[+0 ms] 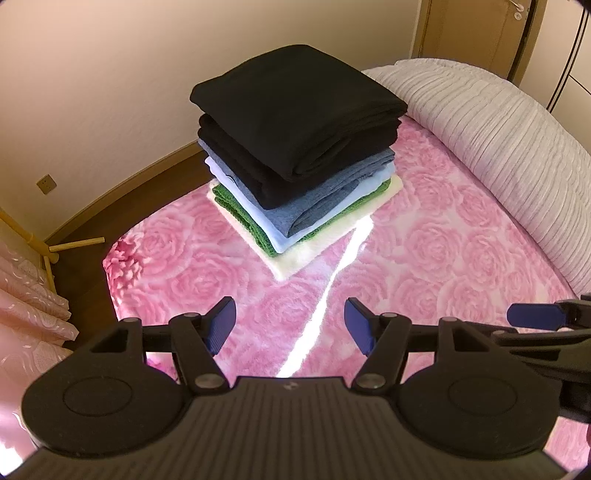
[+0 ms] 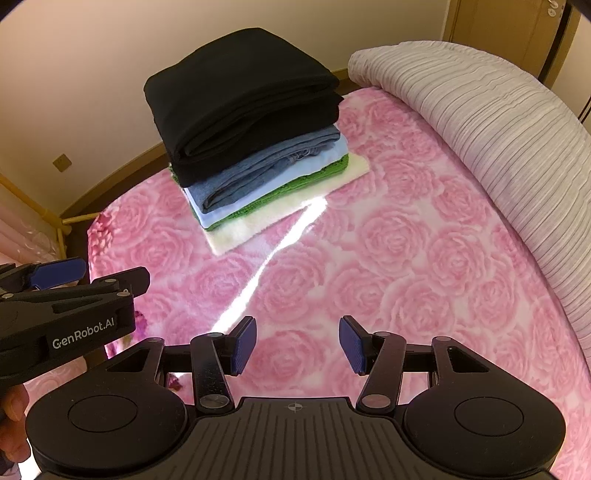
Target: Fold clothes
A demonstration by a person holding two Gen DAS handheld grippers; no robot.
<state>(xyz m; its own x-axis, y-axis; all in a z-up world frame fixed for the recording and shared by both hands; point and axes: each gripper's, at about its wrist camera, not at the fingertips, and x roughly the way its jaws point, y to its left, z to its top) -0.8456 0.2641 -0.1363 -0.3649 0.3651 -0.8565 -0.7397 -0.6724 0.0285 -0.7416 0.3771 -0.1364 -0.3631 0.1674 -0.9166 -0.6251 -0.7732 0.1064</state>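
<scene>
A stack of folded clothes (image 1: 295, 147) sits on the pink rose-patterned bed (image 1: 424, 266). A black garment (image 1: 295, 107) lies on top, then grey-blue, light blue, green and cream pieces. The stack also shows in the right wrist view (image 2: 251, 129). My left gripper (image 1: 290, 328) is open and empty, above the bed in front of the stack. My right gripper (image 2: 297, 345) is open and empty, also short of the stack. The left gripper shows at the left of the right wrist view (image 2: 74, 284). A blue pad of the right gripper shows at the right edge of the left wrist view (image 1: 535, 315).
A rolled grey-white striped quilt (image 1: 498, 147) lies along the bed's right side. A bright strip of sunlight (image 1: 321, 317) crosses the bed. A wooden rack (image 1: 55, 251) and pink curtain (image 1: 29, 314) stand on the floor at left. A door (image 1: 480, 29) is at the back right.
</scene>
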